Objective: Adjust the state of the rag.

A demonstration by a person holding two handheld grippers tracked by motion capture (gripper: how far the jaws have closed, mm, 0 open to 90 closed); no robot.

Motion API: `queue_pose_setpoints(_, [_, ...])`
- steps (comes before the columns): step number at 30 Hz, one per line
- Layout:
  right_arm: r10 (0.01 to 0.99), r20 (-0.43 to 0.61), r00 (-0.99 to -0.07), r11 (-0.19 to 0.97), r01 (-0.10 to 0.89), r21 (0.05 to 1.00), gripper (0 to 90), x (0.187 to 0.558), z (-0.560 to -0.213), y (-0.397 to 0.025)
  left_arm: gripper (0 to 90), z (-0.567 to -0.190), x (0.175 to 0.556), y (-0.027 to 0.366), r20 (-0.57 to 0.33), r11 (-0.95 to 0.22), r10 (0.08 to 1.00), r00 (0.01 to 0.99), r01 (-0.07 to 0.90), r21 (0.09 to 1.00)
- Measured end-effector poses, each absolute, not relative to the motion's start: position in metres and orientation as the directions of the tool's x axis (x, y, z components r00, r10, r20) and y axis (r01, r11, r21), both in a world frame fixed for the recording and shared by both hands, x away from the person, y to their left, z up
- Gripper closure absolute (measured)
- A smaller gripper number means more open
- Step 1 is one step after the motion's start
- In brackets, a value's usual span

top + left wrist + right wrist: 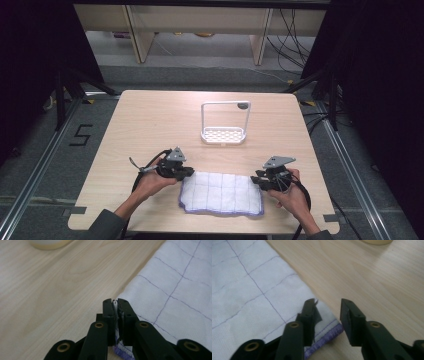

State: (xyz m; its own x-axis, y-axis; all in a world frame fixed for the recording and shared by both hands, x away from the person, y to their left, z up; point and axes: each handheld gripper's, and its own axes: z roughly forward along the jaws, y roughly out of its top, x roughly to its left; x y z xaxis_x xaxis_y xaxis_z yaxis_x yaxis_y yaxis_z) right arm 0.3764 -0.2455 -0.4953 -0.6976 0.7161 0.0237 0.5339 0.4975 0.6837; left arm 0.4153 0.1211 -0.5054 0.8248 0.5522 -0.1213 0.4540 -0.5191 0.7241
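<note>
While left tongs (pixel 115 302) pinch cloth (pixel 175 290) corner | right tongs (pixel 328 303) agape, seemingly touching hem

This looks like a lab set up for recording: a bare wooden table (pixel 150 125) stands between black curtains (pixel 30 60) and metal frame rails (pixel 35 170) on a grey floor, with loose cables (pixel 292 37) behind it and a taped number (pixel 80 135) on the floor.

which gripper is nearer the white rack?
Left, slightly. The left gripper sits below-left of the white rack, clamped on the cloth corner; the right gripper sits lower, below-right, jaws open at the opposite corner.
</note>
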Motion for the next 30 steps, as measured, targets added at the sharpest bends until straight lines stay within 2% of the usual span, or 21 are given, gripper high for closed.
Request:
queue_pose_setpoints(3, [0.705, 0.037, -0.708, 0.504, 0.537, 0.676, 85.5, 0.38, -0.497, -0.247, 85.8, -0.506, 0.417, 0.122, -0.15, -0.494, 0.567, 0.81, 0.48, 0.725])
queue_pose_setpoints(6, [0.708, 0.059, -0.704, 0.498, 0.557, 0.664, 87.4, 0.384, -0.499, -0.248, 85.9, -0.506, 0.419, 0.123, -0.166, -0.487, 0.575, 0.801, 0.498, 0.717])
queue_pose_setpoints(10, [0.696, 0.032, -0.718, 0.529, 0.542, 0.653, 87.1, 0.389, -0.5, -0.249, 85.8, -0.504, 0.417, 0.124, -0.137, -0.521, 0.564, 0.814, 0.48, 0.706])
queue_pose_setpoints(12, [0.701, 0.038, -0.712, 0.522, 0.549, 0.653, 84.3, 0.389, -0.5, -0.249, 85.8, -0.504, 0.416, 0.123, -0.132, -0.524, 0.562, 0.816, 0.475, 0.707])
queue_pose_setpoints(13, [0.704, 0.02, -0.71, 0.515, 0.53, 0.674, 78.3, 0.39, -0.501, -0.249, 85.8, -0.504, 0.415, 0.123, -0.134, -0.52, 0.564, 0.815, 0.477, 0.708])
queue_pose_setpoints(15, [0.704, 0.022, -0.71, 0.511, 0.528, 0.679, 75.0, 0.39, -0.501, -0.249, 85.8, -0.504, 0.415, 0.123, -0.133, -0.522, 0.565, 0.814, 0.477, 0.707])
queue_pose_setpoints(16, [0.733, 0.047, -0.678, 0.492, 0.577, 0.652, 70.7, 0.386, -0.496, -0.249, 85.8, -0.504, 0.415, 0.124, -0.124, -0.536, 0.559, 0.82, 0.471, 0.7])
queue_pose_setpoints(18, [0.743, 0.071, -0.665, 0.466, 0.591, 0.658, 63.3, 0.383, -0.488, -0.251, 85.6, -0.503, 0.415, 0.125, -0.107, -0.544, 0.559, 0.822, 0.461, 0.701])
queue_pose_setpoints(20, [0.755, 0.052, -0.653, 0.461, 0.586, 0.667, 59.2, 0.379, -0.486, -0.251, 85.6, -0.503, 0.414, 0.124, -0.103, -0.549, 0.555, 0.826, 0.456, 0.7])
queue_pose_setpoints(25, [0.77, 0.089, -0.631, 0.435, 0.622, 0.651, 52.3, 0.374, -0.49, -0.25, 85.5, -0.502, 0.411, 0.123, -0.078, -0.56, 0.559, 0.826, 0.445, 0.699])
queue_pose_setpoints(27, [0.761, 0.078, -0.644, 0.471, 0.63, 0.618, 57.4, 0.376, -0.495, -0.25, 85.5, -0.501, 0.409, 0.122, -0.067, -0.574, 0.55, 0.832, 0.435, 0.694])
queue_pose_setpoints(29, [0.739, 0.074, -0.669, 0.494, 0.613, 0.616, 68.7, 0.378, -0.496, -0.248, 85.5, -0.501, 0.407, 0.122, -0.057, -0.582, 0.546, 0.836, 0.428, 0.691])
queue_pose_setpoints(30, [0.739, 0.074, -0.669, 0.494, 0.613, 0.616, 68.7, 0.378, -0.496, -0.248, 85.5, -0.501, 0.407, 0.122, -0.057, -0.582, 0.546, 0.836, 0.428, 0.691])
